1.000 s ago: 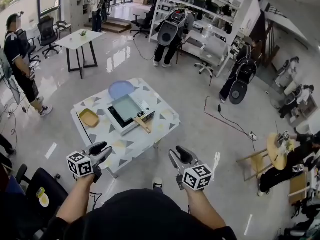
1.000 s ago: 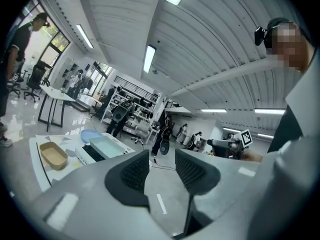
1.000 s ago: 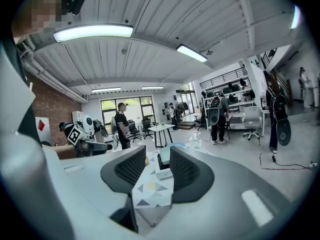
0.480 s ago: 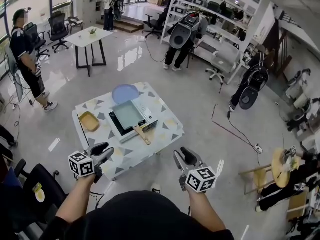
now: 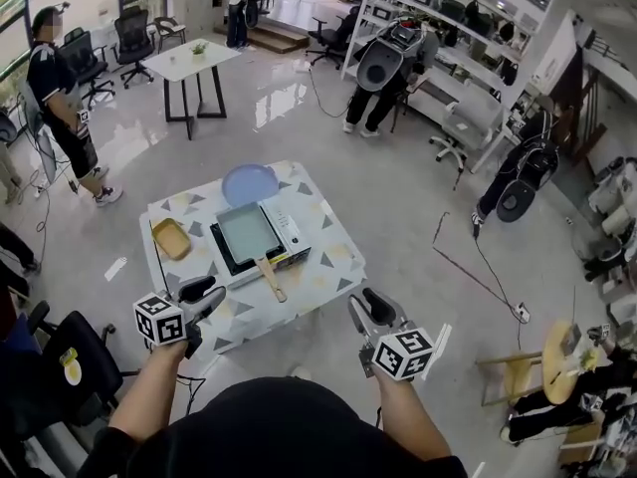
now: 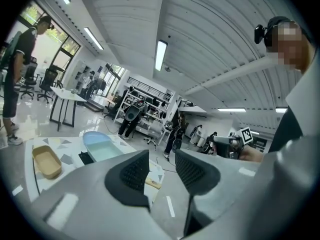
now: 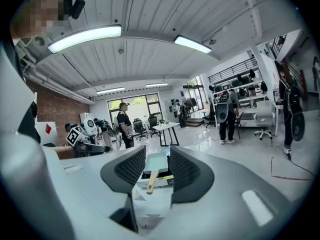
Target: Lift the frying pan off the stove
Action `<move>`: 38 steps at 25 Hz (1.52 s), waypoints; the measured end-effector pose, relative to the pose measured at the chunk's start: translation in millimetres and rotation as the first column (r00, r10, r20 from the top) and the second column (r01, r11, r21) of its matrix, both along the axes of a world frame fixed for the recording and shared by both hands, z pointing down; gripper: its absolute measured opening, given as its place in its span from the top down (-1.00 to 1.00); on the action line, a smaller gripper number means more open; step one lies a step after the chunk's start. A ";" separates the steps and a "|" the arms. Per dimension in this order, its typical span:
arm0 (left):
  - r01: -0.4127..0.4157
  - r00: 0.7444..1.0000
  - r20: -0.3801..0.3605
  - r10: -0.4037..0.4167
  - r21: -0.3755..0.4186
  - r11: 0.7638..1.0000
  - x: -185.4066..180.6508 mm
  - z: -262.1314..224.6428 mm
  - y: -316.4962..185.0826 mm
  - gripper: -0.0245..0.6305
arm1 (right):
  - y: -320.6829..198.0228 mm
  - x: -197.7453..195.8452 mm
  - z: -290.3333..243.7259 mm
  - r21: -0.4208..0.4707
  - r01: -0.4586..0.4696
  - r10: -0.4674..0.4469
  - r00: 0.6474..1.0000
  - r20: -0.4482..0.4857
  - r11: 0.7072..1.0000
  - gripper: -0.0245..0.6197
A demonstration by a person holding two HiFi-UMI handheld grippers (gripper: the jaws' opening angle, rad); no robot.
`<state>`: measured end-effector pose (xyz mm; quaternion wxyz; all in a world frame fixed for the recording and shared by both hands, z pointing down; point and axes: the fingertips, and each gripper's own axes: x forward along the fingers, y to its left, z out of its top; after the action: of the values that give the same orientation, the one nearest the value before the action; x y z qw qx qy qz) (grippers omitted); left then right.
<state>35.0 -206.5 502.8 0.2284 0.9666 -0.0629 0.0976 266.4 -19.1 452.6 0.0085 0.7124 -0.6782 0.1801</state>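
Note:
A square pale-green frying pan [image 5: 249, 229] with a wooden handle [image 5: 268, 277] sits on a portable stove [image 5: 289, 245] on a small patterned table [image 5: 328, 257]. The pan [image 7: 156, 161] also shows between the right gripper's jaws, far off, handle [image 7: 150, 182] toward me. My left gripper [image 5: 202, 300] is held short of the table's near left edge, open and empty. My right gripper [image 5: 371, 309] hangs off the table's near right corner, open with nothing in it. Both are apart from the pan. In the left gripper view the pan [image 6: 104, 151] lies beyond the jaws.
A blue plate [image 5: 248, 182] lies behind the stove and a yellow tray [image 5: 172, 238] at the table's left. A black chair [image 5: 70, 361] stands at my left. People stand around the room, one [image 5: 62, 98] at far left. A cable [image 5: 478, 272] runs over the floor on the right.
I have come closer to the table; it sits lower and nearer in the head view. Both grippers moved forward with me, staying open.

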 end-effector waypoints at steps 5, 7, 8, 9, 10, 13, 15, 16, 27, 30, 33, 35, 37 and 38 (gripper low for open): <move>0.015 0.999 -0.037 -0.017 -0.034 0.999 22.4 0.1 11.8 0.42 | -10.0 38.9 4.7 0.000 0.038 -0.038 0.999 0.013 0.999 0.37; 0.033 0.999 -0.015 -0.034 -0.034 0.999 30.0 4.4 14.7 0.42 | -13.0 51.7 7.6 0.000 0.055 -0.055 0.998 0.022 0.998 0.37; 0.041 0.999 -0.004 -0.042 -0.033 0.999 33.3 6.2 16.0 0.42 | -14.0 57.5 9.4 0.000 0.064 -0.064 0.998 0.026 0.998 0.37; 0.052 0.999 0.004 -0.052 -0.033 0.998 36.1 7.2 17.0 0.42 | -15.2 63.1 11.2 -0.001 0.074 -0.074 0.997 0.030 0.997 0.37; 0.065 0.998 0.009 -0.064 -0.031 0.997 38.8 7.4 17.5 0.42 | -17.2 68.6 12.8 -0.002 0.086 -0.086 0.996 0.033 0.996 0.37; 0.102 0.995 0.016 -0.102 -0.027 0.994 47.0 5.7 17.8 0.42 | -25.9 82.1 17.1 -0.006 0.125 -0.124 0.991 0.045 0.992 0.36; 0.120 0.993 0.019 -0.120 -0.025 0.992 52.7 5.4 19.6 0.42 | -31.7 88.0 20.1 -0.008 0.153 -0.152 0.987 0.051 0.988 0.35; 0.129 0.991 0.020 -0.129 -0.026 0.991 55.8 5.8 21.4 0.42 | -34.7 90.6 21.7 -0.009 0.169 -0.168 0.984 0.055 0.986 0.34; 0.218 0.976 0.021 -0.217 -0.067 0.974 67.3 20.3 42.0 0.41 | -63.9 92.9 45.1 -0.045 0.334 -0.329 0.940 0.092 0.942 0.34; 0.230 0.973 0.026 -0.228 -0.080 0.970 61.5 26.6 46.2 0.42 | -76.2 84.3 52.4 -0.055 0.371 -0.364 0.926 0.105 0.927 0.34; 0.251 0.968 0.020 -0.250 -0.095 0.963 53.6 31.3 48.2 0.41 | -85.8 72.2 60.8 -0.068 0.401 -0.391 0.912 0.124 0.914 0.33; 0.265 0.964 0.013 -0.265 -0.107 0.958 49.2 35.0 48.1 0.41 | -91.8 63.6 66.3 -0.078 0.419 -0.407 0.904 0.132 0.905 0.33; 0.272 0.962 0.006 -0.273 -0.126 0.954 47.4 39.5 48.1 0.41 | -97.0 55.1 72.6 -0.095 0.440 -0.426 0.895 0.135 0.893 0.33; 0.269 0.963 0.005 -0.271 -0.136 0.953 47.4 41.7 48.5 0.41 | -99.3 50.6 75.9 -0.105 0.452 -0.437 0.889 0.138 0.886 0.33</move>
<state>82.4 -158.0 544.5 0.3053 0.9319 -0.1858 0.0627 316.9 -118.4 528.5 0.0599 0.5248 -0.8092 0.2574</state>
